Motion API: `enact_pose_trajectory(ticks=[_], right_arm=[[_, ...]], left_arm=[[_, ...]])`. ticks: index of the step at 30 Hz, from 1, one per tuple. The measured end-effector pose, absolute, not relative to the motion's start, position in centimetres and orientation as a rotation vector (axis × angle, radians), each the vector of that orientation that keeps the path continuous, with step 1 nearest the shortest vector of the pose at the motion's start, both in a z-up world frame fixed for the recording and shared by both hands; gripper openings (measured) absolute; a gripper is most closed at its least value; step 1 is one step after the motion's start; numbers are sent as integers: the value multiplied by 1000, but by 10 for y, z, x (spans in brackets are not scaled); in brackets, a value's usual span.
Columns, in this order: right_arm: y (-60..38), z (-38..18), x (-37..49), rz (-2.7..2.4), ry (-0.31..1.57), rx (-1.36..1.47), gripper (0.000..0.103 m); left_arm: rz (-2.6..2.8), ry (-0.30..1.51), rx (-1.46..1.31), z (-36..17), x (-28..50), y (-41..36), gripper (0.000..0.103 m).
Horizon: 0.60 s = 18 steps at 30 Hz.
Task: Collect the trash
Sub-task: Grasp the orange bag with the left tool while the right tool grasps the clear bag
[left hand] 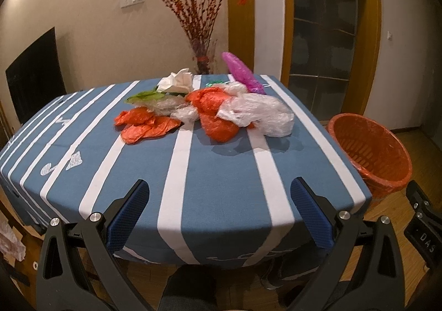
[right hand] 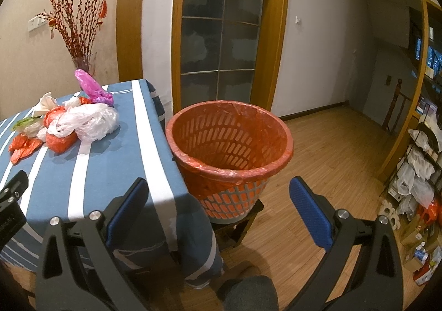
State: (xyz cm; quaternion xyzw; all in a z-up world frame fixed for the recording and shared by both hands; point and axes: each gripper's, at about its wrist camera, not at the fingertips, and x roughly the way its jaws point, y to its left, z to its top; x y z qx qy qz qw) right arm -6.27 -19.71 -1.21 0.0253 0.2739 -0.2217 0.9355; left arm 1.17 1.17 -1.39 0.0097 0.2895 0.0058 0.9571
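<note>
A heap of trash lies at the far middle of the blue striped table (left hand: 221, 178): orange plastic bags (left hand: 146, 125), a clear white bag (left hand: 262, 113), a purple bag (left hand: 243, 73), white tissue (left hand: 176, 80) and a green scrap (left hand: 143, 96). The heap also shows in the right wrist view, with the white bag (right hand: 91, 120) on top. An orange lined wastebasket (left hand: 373, 153) stands off the table's right edge, also in the right wrist view (right hand: 229, 145). My left gripper (left hand: 219, 186) is open and empty over the table's near edge. My right gripper (right hand: 218, 186) is open and empty in front of the basket.
The basket sits on a small wooden stool (right hand: 237, 228). A vase of red branches (left hand: 201, 34) stands behind the table. A dark screen (left hand: 33, 76) is at the left wall. Shelves with bags and boxes (right hand: 420, 186) line the right side. Wooden floor (right hand: 331, 145) lies beyond the basket.
</note>
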Motion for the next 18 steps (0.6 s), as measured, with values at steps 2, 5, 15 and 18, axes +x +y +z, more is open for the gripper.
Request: enact_pose_trajectory(ticks=[2, 5, 15, 18], right_arm=[[-194, -12, -57, -435, 558, 49, 99], [-185, -10, -44, -382, 553, 44, 99], [-150, 5, 35, -178, 550, 76, 99], [-140, 9, 64, -129, 554, 95, 99]], left_arm=[[18, 611, 3, -17, 19, 20, 101], [29, 640, -23, -20, 29, 32, 101], [120, 672, -101, -24, 61, 88, 101], [169, 670, -108, -23, 72, 107, 101]])
